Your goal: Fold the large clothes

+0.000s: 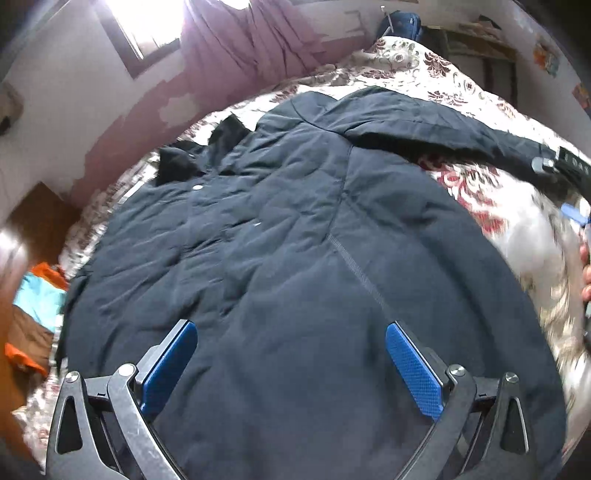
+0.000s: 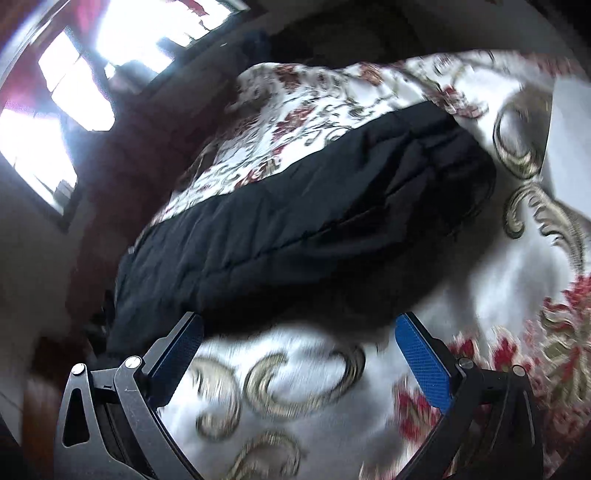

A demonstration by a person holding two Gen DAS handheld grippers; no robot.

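A big dark blue jacket point(image 1: 295, 229) lies spread out flat on a bed, on top of a white bedspread point(image 1: 417, 70) with red and gold flowers and swirls. The left gripper point(image 1: 291, 363) hangs just above the lower part of the jacket, and its two blue fingers point(image 1: 413, 373) are spread wide apart with nothing between them. One sleeve point(image 1: 461, 129) of the jacket reaches out across the bedspread toward the right side. At the far right edge of the left wrist view a bit of the right gripper point(image 1: 574, 214) and a hand point(image 1: 586, 273) show, but they are blurry. In the right wrist view the right gripper point(image 2: 299, 354) is over the bedspread point(image 2: 406, 302), just beside the sleeve point(image 2: 314, 229), which looks black here and lies across the bed in front of it. Its blue fingers point(image 2: 423, 365) are also spread wide and grip nothing. This view is smeared, so I cannot tell if the fingers touch the bedspread. Past the bed there is a purple curtain point(image 1: 240, 40) next to a bright window point(image 1: 147, 22). A pile of orange, light blue and brown cloth point(image 1: 33, 314) sits at the left edge of the bed
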